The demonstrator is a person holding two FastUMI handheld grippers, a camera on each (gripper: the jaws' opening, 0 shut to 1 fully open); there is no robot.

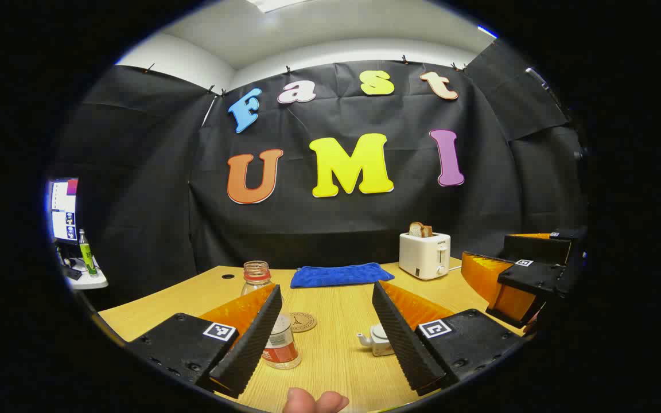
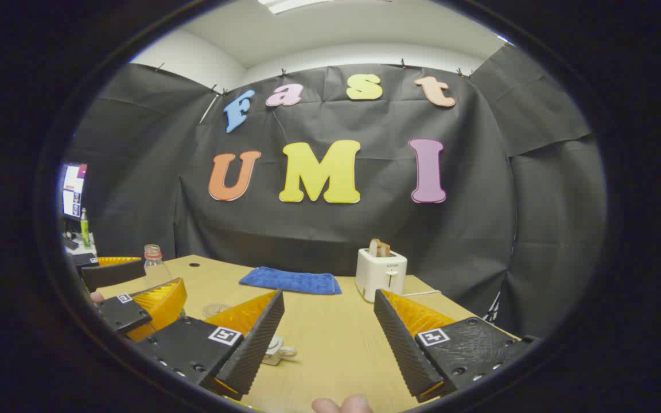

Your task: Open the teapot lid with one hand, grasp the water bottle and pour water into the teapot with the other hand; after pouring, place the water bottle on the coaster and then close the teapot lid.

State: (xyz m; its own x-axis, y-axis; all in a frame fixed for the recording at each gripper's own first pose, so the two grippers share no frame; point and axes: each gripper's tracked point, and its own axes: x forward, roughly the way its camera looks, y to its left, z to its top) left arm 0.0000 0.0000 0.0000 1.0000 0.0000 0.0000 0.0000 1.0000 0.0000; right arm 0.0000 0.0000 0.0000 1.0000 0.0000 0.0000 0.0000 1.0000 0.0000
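Both views face wall, sharing table [image 1: 330, 344], toaster [image 2: 381, 274]

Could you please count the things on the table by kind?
Water bottle: 1
Teapot: 1
Coaster: 1
Blue towel: 1
Toaster: 1
Total: 5

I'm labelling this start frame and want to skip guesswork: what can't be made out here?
- Teapot: left gripper view, partly behind that gripper's finger; lid seating unclear. In the right gripper view likewise half hidden.
- Water bottle: middle hidden by a finger; water level unclear.
- Coaster: pattern too small.
- Monitor: cut by the edge.
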